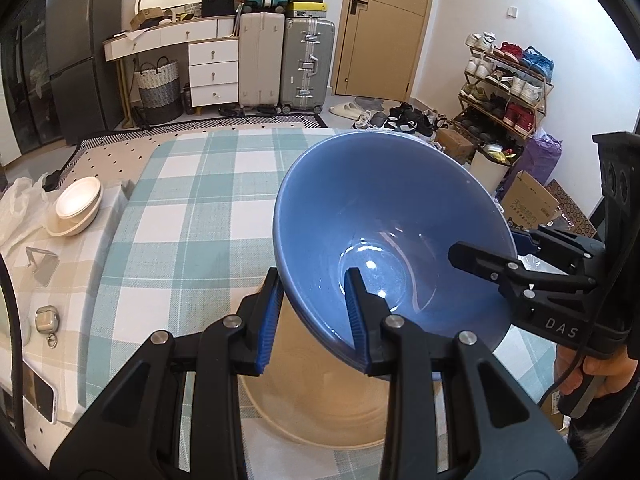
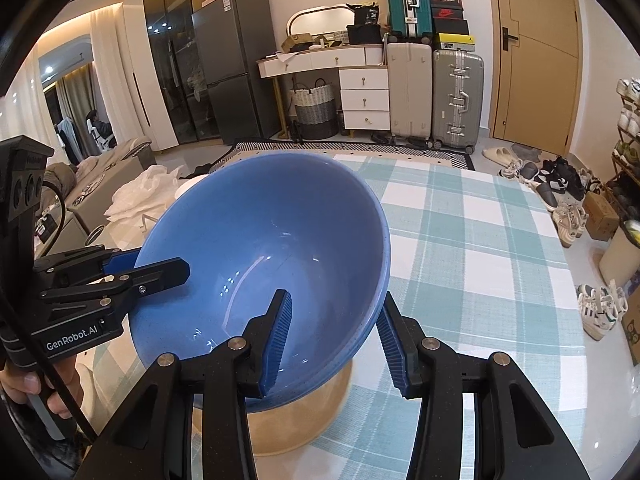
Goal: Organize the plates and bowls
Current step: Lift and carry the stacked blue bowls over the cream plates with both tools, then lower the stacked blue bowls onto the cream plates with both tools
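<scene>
A large blue bowl (image 1: 384, 216) is held tilted just above a beige plate (image 1: 320, 408) on the checked tablecloth. My left gripper (image 1: 316, 312) straddles the bowl's near rim, one finger inside and one outside, clamped on it. My right gripper (image 2: 332, 336) straddles the opposite rim (image 2: 380, 280) the same way; its outer finger stands slightly off the wall. Each gripper shows in the other's view, the right one (image 1: 516, 256) and the left one (image 2: 132, 272). The beige plate also shows under the bowl in the right wrist view (image 2: 296, 424).
Stacked cream bowls on a plate (image 1: 76, 208) sit at the table's far left, beside a white plastic bag (image 1: 20, 208). A phone stand (image 1: 40, 260), earbud case (image 1: 47, 320) and phone (image 1: 40, 396) lie along the left edge. Shoes and boxes crowd the floor right.
</scene>
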A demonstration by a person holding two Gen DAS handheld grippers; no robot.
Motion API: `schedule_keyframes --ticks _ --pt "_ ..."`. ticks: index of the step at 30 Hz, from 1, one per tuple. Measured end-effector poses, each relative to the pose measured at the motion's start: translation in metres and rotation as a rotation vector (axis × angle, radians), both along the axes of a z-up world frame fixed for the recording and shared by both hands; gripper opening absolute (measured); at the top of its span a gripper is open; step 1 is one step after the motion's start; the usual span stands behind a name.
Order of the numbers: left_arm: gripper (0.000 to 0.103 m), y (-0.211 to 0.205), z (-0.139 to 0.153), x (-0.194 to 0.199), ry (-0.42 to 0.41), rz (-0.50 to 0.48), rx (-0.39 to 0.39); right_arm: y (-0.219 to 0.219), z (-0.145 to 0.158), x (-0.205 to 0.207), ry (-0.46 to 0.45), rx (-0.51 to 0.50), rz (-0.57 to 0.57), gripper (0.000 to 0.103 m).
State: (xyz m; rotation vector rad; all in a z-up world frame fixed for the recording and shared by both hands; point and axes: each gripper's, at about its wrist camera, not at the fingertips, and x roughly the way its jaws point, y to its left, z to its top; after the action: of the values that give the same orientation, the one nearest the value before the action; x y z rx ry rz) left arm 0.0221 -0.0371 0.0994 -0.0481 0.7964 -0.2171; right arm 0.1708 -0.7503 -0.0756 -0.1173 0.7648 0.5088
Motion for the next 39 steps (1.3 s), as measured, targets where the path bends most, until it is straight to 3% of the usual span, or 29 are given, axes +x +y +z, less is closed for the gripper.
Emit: schedule_keyframes --ticks 20,39 --pt "0.029 0.032 -0.049 0.021 0.078 0.044 0.0 0.029 -0.04 0.017 0.075 -0.029 0.04 0.045" --pt "0.029 0.038 -0.065 0.036 0.079 0.051 0.004 0.033 -0.041 0.016 0.057 -0.035 0.055 0.045"
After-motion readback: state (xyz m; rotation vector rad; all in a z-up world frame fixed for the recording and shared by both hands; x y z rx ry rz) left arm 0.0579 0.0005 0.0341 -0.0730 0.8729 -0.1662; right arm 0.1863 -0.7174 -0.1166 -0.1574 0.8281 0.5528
